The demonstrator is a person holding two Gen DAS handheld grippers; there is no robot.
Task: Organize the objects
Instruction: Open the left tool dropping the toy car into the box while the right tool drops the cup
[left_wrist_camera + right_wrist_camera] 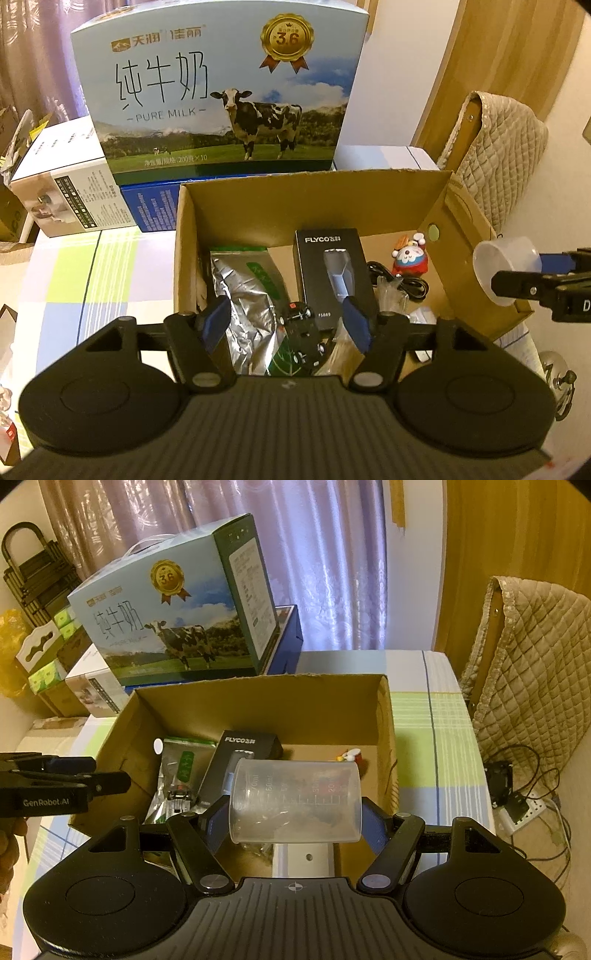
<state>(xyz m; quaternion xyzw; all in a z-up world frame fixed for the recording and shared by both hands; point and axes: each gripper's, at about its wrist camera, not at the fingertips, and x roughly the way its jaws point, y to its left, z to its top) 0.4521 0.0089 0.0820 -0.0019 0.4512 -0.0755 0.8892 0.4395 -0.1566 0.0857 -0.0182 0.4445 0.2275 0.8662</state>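
Translucent plastic measuring cup (295,800), printed with millilitre marks, lies sideways, clamped between the right gripper (293,821) fingers, hovering over the near right edge of the open cardboard box (258,705); its drop is straight ahead and down. Left gripper (286,323) gapes empty above the box's contents

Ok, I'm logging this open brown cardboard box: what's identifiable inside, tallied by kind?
Toys: 2 (black toy car, red-and-white cartoon figurine)
Silver foil pouch: 1
Black FLYCO carton: 1
Black coiled cable: 1
Total: 5; clutter nearer the front is unclear.
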